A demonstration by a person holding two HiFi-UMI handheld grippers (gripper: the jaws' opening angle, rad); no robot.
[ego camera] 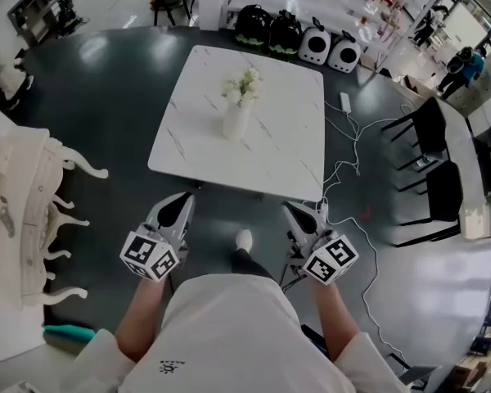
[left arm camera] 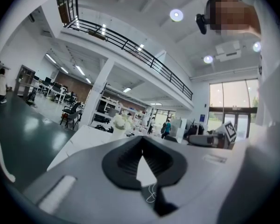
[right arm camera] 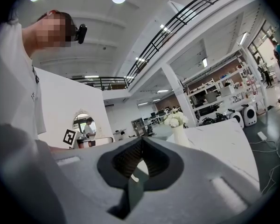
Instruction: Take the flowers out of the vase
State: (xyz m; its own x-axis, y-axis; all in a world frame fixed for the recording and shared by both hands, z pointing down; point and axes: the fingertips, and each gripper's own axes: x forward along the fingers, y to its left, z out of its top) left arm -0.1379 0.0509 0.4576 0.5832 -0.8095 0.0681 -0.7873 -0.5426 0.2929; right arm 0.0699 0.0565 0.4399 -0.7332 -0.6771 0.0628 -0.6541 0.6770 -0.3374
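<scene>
A white vase (ego camera: 236, 123) with white flowers (ego camera: 242, 86) stands near the middle of a white marble table (ego camera: 286, 150). Both grippers hang in front of the table's near edge, well short of the vase and apart from it. My left gripper (ego camera: 181, 204) points at the table's left part, its jaws meeting at the tips with nothing between them. My right gripper (ego camera: 295, 211) points at the right part, likewise shut and empty. The left gripper view shows the flowers (left arm camera: 119, 122) far off above the shut jaws. In the right gripper view the flowers (right arm camera: 176, 119) and the vase (right arm camera: 180, 136) stand right of the jaw tips.
Two black chairs (ego camera: 432, 131) stand right of the table, with white cables (ego camera: 350, 164) trailing on the dark floor beside them. A white ornate piece of furniture (ego camera: 29, 211) is at the left. Black bags (ego camera: 268, 29) and white boxes (ego camera: 327, 49) sit beyond the table's far edge.
</scene>
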